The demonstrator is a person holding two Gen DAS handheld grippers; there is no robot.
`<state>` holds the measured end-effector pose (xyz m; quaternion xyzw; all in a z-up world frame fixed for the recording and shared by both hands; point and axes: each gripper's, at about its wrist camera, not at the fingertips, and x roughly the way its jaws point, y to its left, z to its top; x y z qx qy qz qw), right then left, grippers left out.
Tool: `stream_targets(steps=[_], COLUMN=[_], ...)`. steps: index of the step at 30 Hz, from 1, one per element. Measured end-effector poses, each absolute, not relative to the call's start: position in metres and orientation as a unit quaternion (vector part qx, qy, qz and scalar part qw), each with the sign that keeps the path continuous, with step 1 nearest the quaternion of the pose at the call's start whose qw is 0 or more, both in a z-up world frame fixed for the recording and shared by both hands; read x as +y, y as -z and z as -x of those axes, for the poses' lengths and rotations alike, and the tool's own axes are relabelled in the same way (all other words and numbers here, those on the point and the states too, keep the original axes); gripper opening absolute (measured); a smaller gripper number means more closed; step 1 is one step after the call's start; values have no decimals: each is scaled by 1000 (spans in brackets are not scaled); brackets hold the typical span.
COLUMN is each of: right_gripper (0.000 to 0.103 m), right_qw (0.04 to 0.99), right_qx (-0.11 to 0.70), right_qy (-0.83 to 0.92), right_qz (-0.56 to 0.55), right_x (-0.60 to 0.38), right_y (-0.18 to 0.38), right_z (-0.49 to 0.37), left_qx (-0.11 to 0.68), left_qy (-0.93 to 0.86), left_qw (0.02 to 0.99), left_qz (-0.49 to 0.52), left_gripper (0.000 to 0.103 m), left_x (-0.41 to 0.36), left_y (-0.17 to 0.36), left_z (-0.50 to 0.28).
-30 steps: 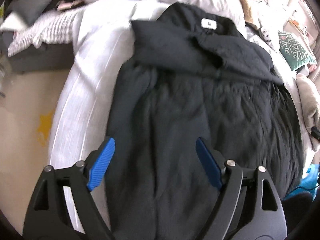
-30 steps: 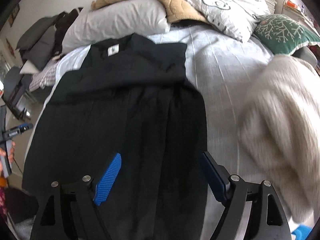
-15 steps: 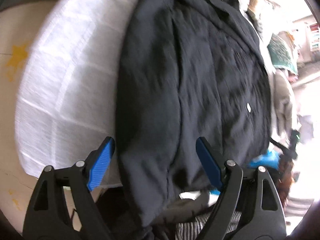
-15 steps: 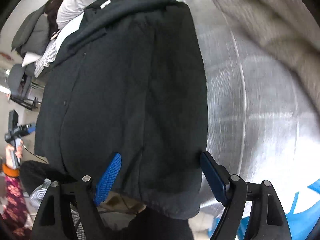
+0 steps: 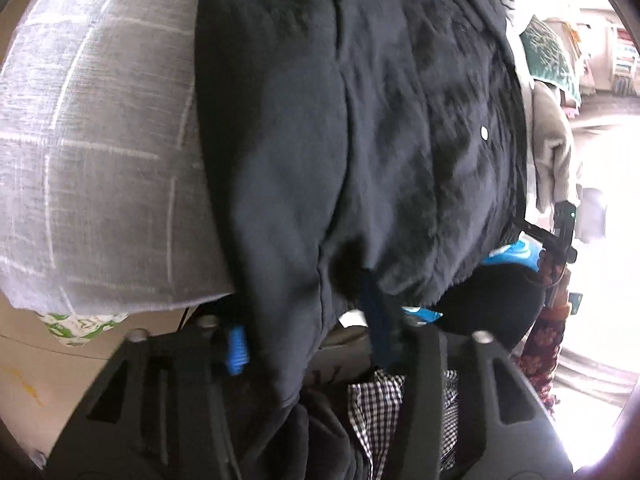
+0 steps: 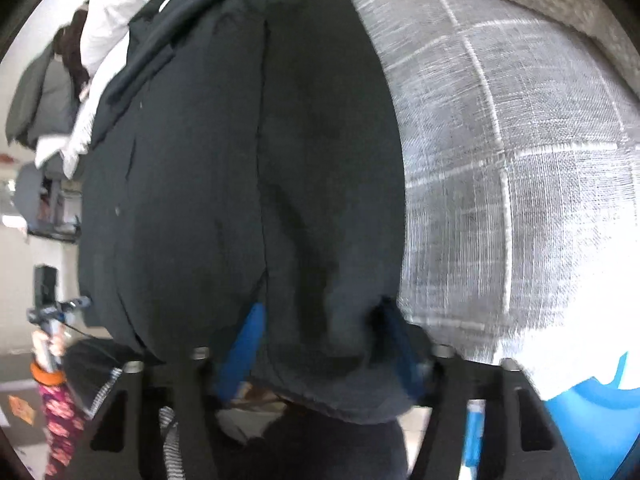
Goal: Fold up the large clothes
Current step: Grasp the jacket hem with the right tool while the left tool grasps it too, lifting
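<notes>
A large black garment [image 5: 360, 120] lies spread on the grey checked bedcover [image 5: 100, 140], its hem hanging over the near bed edge. My left gripper [image 5: 304, 320] points down at the hem's left part. Its jaws are closing, and the blue pads [image 5: 237, 346] gather a fold of the black cloth between them. In the right wrist view the same garment [image 6: 240, 160] fills the middle, and my right gripper [image 6: 320, 332] is closing on the hem's right corner. The cloth puckers against its pads [image 6: 394, 340].
The bedcover [image 6: 520, 180] stretches to the right of the garment. A beige fleece [image 5: 556, 152] and a green patterned pillow [image 5: 552, 56] lie at the far side. Checked cloth [image 5: 380, 408] hangs below the bed edge. A person's hand [image 6: 46, 344] holds the other gripper.
Both grippers swung down from over the garment to its hem at the bed edge. Their jaws, wide before, have narrowed and bunched the black cloth between the pads.
</notes>
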<state>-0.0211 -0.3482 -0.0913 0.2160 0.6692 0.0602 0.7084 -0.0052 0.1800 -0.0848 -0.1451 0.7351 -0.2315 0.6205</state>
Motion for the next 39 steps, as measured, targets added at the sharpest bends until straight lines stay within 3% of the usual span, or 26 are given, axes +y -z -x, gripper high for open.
stream_targets(steps=[2,3,5,8,18,28,34,39], right_gripper=[26,22,12,9,6,6,6,6], right_qw=[712,717,733,756,829,881,893,891], right_qx=[670,666,648,622,509,414,376,374], right_qy=[-56,-56,-64,-64,-78,-41,-4,10], right_qz=[-202,-199,-197,-192,-217,-225,-246,-259], right_x=[-344,-343,-339,-332,-325,-348,-380,-394], right_y=[87,82,68,48,-50,-120,-133,-109], right_z=[26,29,35,40,39,-43,-120,-206], left_qx=[729,722,697,663,550,422,377,388], left_qy=[238,242,248,257,279,216,168,137], left_qw=[625,631,654,680,752,843,878,884], left_qz=[146,148,159,178,235,255,242,223], left_gripper=[23,12,10,7,7,7,7,8], left_x=[180,181,184,186,182,178,178,166], left_y=[76,71,55,36,-36,-107,-100,-48], left_z=[14,18,26,33,12,-106,-197,-280])
